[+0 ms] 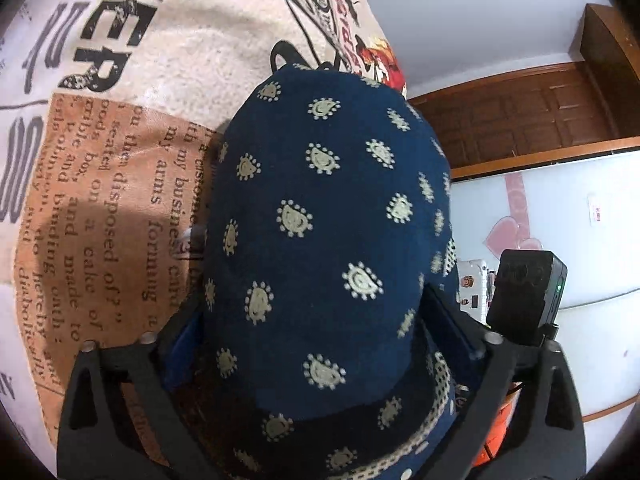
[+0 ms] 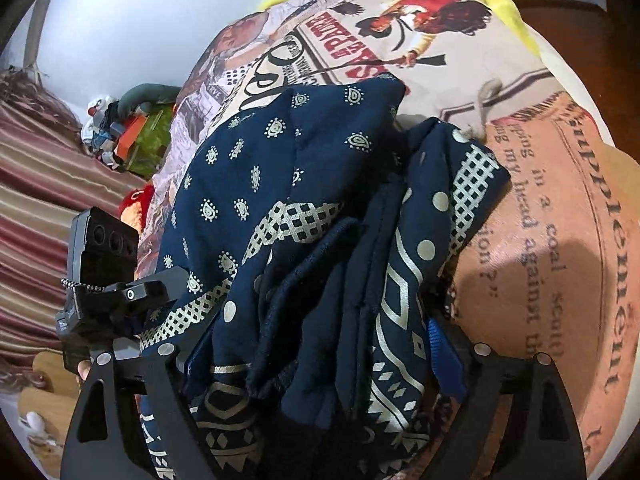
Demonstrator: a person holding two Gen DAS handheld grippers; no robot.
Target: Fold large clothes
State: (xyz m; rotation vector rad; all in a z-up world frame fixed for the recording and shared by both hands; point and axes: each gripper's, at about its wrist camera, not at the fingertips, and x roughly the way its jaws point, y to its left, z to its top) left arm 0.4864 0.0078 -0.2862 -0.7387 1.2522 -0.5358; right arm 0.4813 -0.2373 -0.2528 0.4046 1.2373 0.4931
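Both grippers [image 1: 320, 320] [image 2: 316, 344] gape around the navy garment [image 1: 332, 216], seemingly unclamped, over bedding [image 2: 560, 240] printed "supplement".

The navy garment [image 2: 280, 184], covered in small cream paisley dots with a lattice border, sits bunched on the newsprint bedspread [image 2: 560, 240]. One side is smooth, the other's rumpled in thick folds.

A bedspread [image 1: 120, 168] printed like old newspaper, with black headline letters, an orange block of small text and a red-and-yellow cartoon figure, is lying spread across the scene. On the right of the left wrist view, dark wooden panelling [image 1: 520, 116] is running along the white wall above a white cabinet [image 1: 580, 208] with pink heart stickers. On the left of the right wrist view, a red-striped blanket [image 2: 36, 184] is lying near a far heap of toys [image 2: 120, 132].
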